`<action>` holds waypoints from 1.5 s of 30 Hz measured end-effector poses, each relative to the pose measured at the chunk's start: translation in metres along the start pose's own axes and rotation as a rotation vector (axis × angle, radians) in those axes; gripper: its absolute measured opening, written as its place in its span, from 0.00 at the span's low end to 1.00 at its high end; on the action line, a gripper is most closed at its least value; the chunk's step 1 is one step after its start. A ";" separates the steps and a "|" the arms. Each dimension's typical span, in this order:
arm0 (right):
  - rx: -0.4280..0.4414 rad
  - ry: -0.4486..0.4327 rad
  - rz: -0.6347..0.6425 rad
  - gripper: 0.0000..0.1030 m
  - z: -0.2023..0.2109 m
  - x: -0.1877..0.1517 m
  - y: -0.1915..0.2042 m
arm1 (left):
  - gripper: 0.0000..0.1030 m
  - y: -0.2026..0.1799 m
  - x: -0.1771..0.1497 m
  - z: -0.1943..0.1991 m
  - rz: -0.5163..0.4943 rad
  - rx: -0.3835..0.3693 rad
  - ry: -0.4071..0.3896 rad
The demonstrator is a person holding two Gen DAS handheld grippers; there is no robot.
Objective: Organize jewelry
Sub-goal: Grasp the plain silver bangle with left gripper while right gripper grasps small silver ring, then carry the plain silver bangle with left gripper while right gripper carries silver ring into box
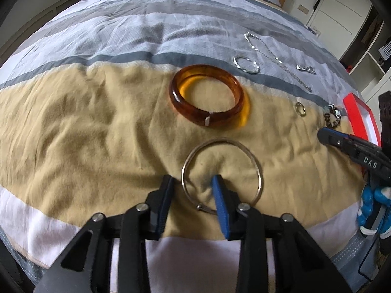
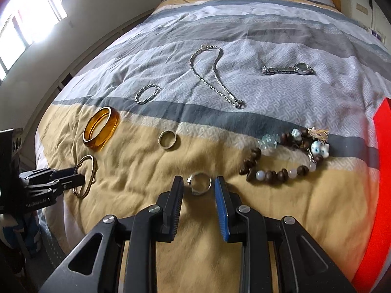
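Note:
Jewelry lies on a striped bedspread. My left gripper is open, its jaws straddling the left rim of a thin silver bangle; it also shows in the right wrist view at the bangle. An amber bangle lies just beyond. My right gripper is open, with a small silver ring between its fingertips on the cloth. A wooden bead bracelet lies to its right, a gold ring ahead left.
Farther back lie a twisted silver bracelet, a silver chain necklace and a wristwatch. A red jewelry box stands at the right edge of the bed. A headboard and cupboards are beyond.

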State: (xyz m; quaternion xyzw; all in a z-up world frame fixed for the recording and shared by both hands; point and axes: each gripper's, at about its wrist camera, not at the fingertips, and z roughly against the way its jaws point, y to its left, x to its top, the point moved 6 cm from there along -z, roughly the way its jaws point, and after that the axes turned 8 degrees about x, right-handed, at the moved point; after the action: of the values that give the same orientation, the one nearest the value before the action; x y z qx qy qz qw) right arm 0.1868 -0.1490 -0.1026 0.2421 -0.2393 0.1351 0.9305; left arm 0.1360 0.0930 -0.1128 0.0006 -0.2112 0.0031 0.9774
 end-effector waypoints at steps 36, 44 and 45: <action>-0.054 -0.162 0.077 0.19 0.130 -0.039 0.040 | 0.03 -0.026 -0.014 0.085 -0.047 0.014 -0.152; -0.082 -0.230 0.033 0.19 0.185 -0.069 0.017 | 0.02 -0.075 -0.015 0.122 -0.142 0.004 -0.196; -0.088 -0.240 0.025 0.19 0.193 -0.072 0.011 | 0.02 -0.084 -0.014 0.126 -0.157 0.000 -0.200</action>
State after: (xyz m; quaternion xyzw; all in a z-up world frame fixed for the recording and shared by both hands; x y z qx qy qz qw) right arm 0.0485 -0.2490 0.0129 0.2124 -0.3578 0.1058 0.9032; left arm 0.0718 0.0085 -0.0037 0.0175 -0.3069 -0.0736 0.9487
